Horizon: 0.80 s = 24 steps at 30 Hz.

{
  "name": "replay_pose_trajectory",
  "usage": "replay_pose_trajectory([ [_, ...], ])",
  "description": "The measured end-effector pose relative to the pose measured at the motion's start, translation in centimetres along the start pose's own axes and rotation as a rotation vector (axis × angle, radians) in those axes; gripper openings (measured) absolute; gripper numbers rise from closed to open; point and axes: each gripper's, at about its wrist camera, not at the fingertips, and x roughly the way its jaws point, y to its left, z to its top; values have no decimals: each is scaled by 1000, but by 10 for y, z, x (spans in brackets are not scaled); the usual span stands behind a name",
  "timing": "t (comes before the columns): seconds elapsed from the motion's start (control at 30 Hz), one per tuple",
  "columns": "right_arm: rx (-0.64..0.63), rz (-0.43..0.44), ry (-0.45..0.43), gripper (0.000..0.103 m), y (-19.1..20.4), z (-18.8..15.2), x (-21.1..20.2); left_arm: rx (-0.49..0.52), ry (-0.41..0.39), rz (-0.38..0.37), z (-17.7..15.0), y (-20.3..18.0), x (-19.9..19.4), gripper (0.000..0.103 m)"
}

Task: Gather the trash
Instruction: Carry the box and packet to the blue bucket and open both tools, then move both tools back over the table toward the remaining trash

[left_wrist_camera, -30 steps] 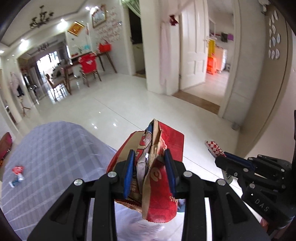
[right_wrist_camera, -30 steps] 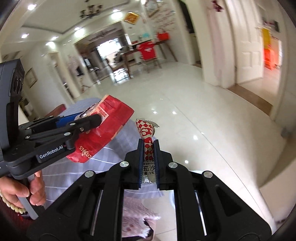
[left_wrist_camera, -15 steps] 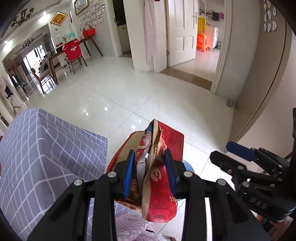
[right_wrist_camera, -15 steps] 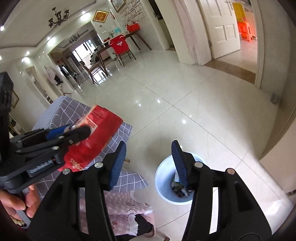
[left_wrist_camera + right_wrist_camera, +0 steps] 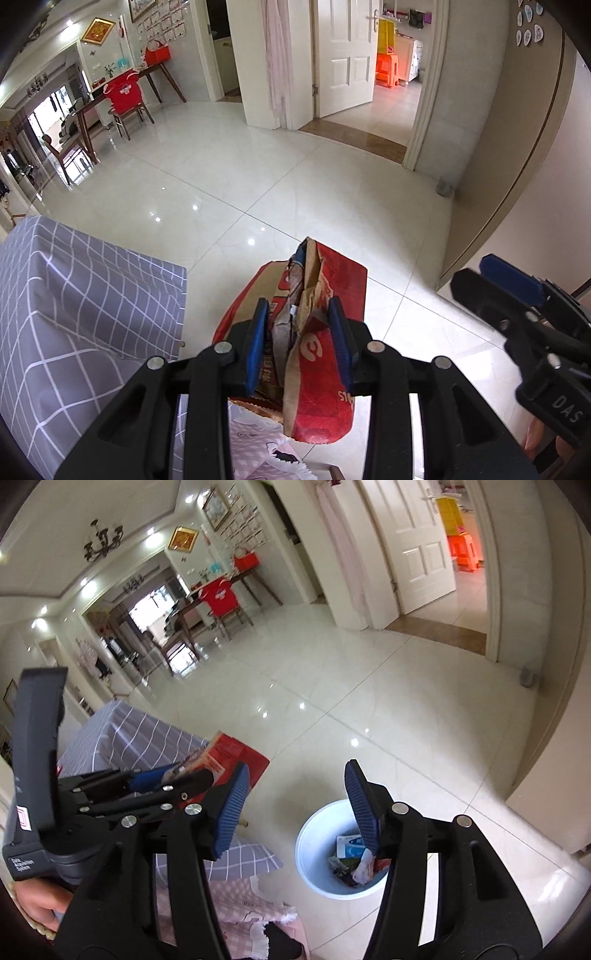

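Paper bag (image 5: 317, 354) sits clamped in left tool (image 5: 299, 343); right tool (image 5: 295, 805) gapes empty.

Bright; ceiling-light glare on floor (image 5: 229, 192); fisheye-bent edges

Bin on floor, table to its left, both grippers above.
Bag (image 5: 314, 343) sits between left gripper (image 5: 299, 339) pads, beside table (image 5: 74, 295) edge. Right gripper (image 5: 295, 805) hangs over bin (image 5: 314, 849), nothing between its pads. Trash (image 5: 354, 860) lies in bin. Doorway (image 5: 391, 74) behind.
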Motion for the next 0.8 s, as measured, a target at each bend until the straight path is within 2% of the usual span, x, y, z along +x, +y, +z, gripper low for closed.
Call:
replay_pose_trajectory([
  [0.1, 21, -20, -51, 57, -3, 2, -10, 0, 2, -15, 6, 0, 0, 34],
  [0.17, 41, -32, -87, 57, -9, 3, -17, -7, 0, -21, 9, -3, 2, 38],
  [0.2, 52, -39, -100, 57, -12, 4, -20, -15, 3, -18, 11, -3, 3, 57],
  [0.27, 65, -48, -109, 58, -17, 5, -23, -34, 19, -6, 13, -3, 6, 80],
  [0.6, 61, -39, -76, 58, -11, 6, -21, -36, -2, -10, 6, 2, -14, 80],
  [0.8, 29, -21, -86, 58, 9, 8, -29, -57, -58, -1, 3, 18, -47, 80],
])
